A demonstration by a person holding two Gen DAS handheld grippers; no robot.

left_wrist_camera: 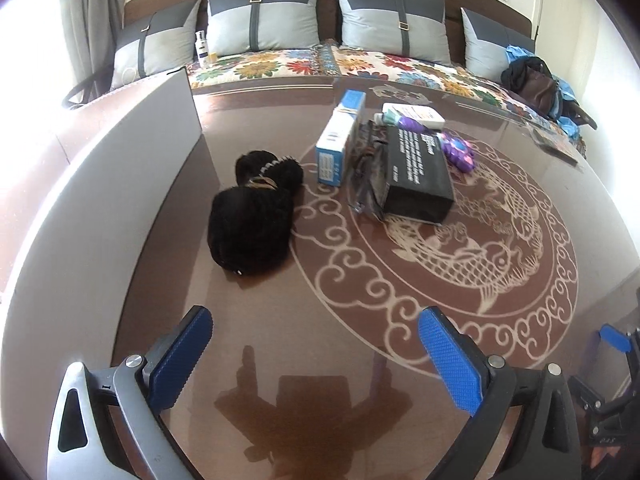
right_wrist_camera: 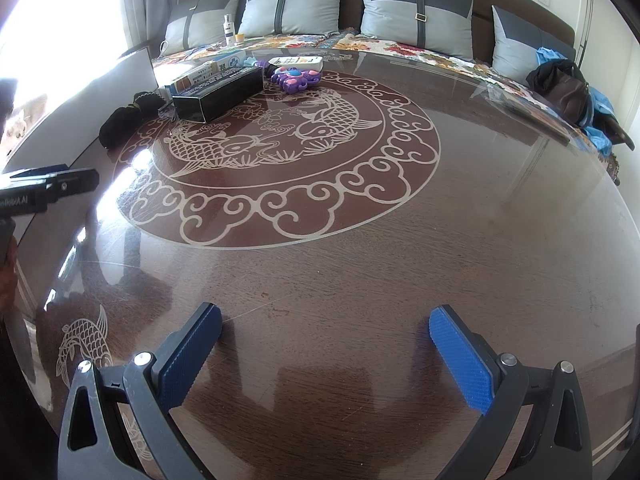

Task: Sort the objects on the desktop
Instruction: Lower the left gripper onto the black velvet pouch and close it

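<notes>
On the glass-topped table (left_wrist_camera: 520, 184) lie a black fuzzy hair piece (left_wrist_camera: 252, 220), a blue-and-white box (left_wrist_camera: 340, 140), a black box with white print (left_wrist_camera: 418, 168), a clear plastic pouch (left_wrist_camera: 366, 176) between the boxes, a purple toy (left_wrist_camera: 458, 150) and a white box (left_wrist_camera: 416, 114). My left gripper (left_wrist_camera: 316, 340) hovers open near the table's front, short of the hair piece. My right gripper (right_wrist_camera: 326, 344) is open over bare table (right_wrist_camera: 500, 200), far from the black box (right_wrist_camera: 218, 94), the purple toy (right_wrist_camera: 294, 78) and the hair piece (right_wrist_camera: 124, 124).
A grey upright panel (left_wrist_camera: 120, 184) stands along the table's left side. Behind the table is a sofa with grey cushions (left_wrist_camera: 264, 16), a floral cover, a white bottle (left_wrist_camera: 202, 46) and a dark bag (left_wrist_camera: 534, 84) at the right end.
</notes>
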